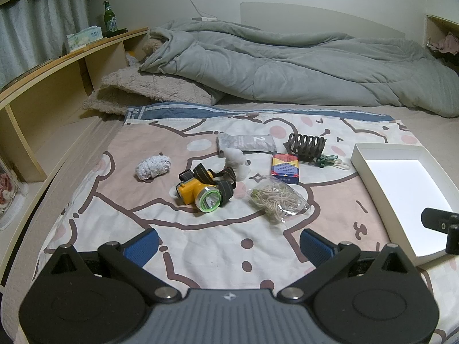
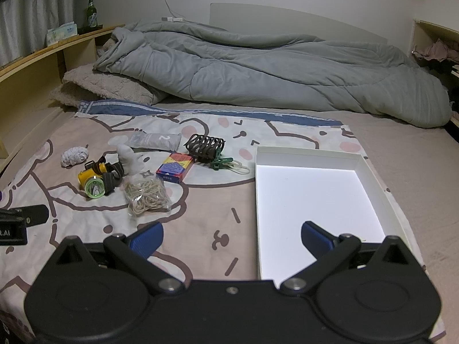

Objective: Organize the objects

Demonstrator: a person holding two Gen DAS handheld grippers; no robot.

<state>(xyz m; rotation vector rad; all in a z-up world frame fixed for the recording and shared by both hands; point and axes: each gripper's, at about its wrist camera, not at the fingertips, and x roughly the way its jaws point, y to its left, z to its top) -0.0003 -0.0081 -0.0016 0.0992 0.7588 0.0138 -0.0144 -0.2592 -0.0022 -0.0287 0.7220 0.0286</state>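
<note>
White cardboard box tray [image 2: 370, 172] lies empty at the right of the cartoon bedsheet [image 1: 200, 246] — presumably the sorting target. Headlamp [image 1: 202, 190], rubber-band bag [image 1: 279, 200] and card pack [image 1: 285, 167] cluster left, untouched. Left gripper [image 1: 229, 246] and right gripper [image 2: 232, 239] hover spread wide, empty — nothing sorted yet.

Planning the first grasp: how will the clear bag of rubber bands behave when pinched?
The bag of rubber bands looks floppy: thin, crinkled plastic, loosely filled, so it will probably sag and shift. The glossy film may be slippery. It is likely light, and lying flat it should not roll.
</note>
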